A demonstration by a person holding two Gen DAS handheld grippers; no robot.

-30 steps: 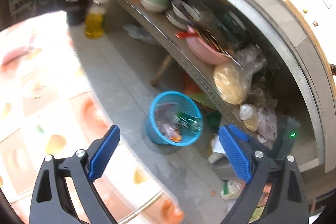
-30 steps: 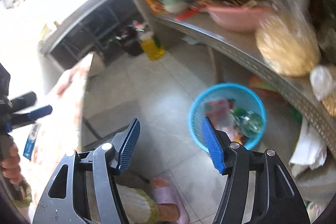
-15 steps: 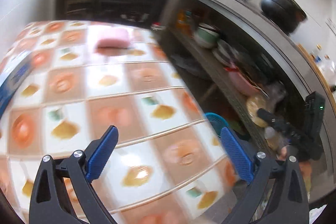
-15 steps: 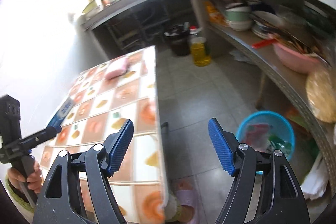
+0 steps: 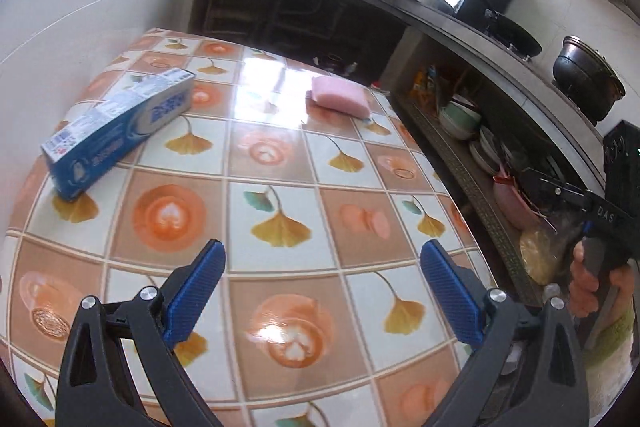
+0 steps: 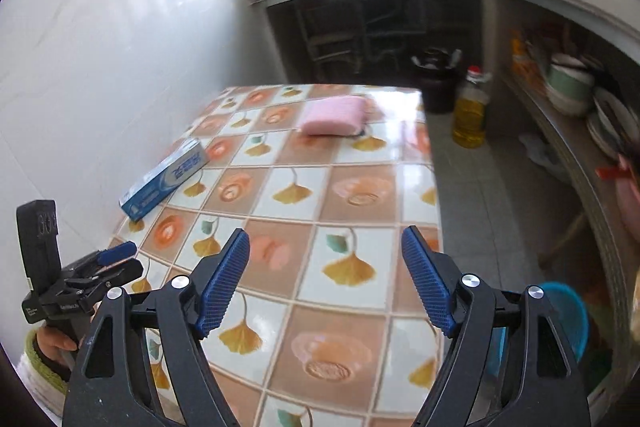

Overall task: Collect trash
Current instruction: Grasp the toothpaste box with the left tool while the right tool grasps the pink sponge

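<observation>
Both hand-held grippers hang above a worktop [image 5: 280, 163] covered in a cloth of orange and white squares with ginkgo leaves.

The left hand-held gripper [image 5: 323, 293] stands wide, its blue pads [image 5: 196, 291] well apart with nothing between them, only the cloth below. The right hand-held gripper [image 6: 326, 283] is wide too; its jaws have just been opening, and nothing is between them.

On the worktop lie two things. A blue box [image 5: 116, 133] lies flat near the wall side, long edge slanting toward the far corner. A pink sponge [image 5: 340, 97] lies toward the far edge, on the side nearer the shelf, well apart from the box. Neither gripper touches either one.

In the right wrist view the left gripper shows at the lower left, held by a hand [image 6: 54, 341] with a green cuff. In the left wrist view the right gripper shows at the right edge, gripped by a hand [image 5: 588, 283].

A blue bin [image 6: 572, 319] stands on the floor beside the worktop, below the shelf [image 6: 576, 163], mostly hidden behind the right gripper's frame. On the floor farther off stand a bottle [image 6: 470, 115] of yellow oil and a dark bucket [image 6: 438, 83]. The shelf carries bowls [image 5: 460, 117] and plates.
</observation>
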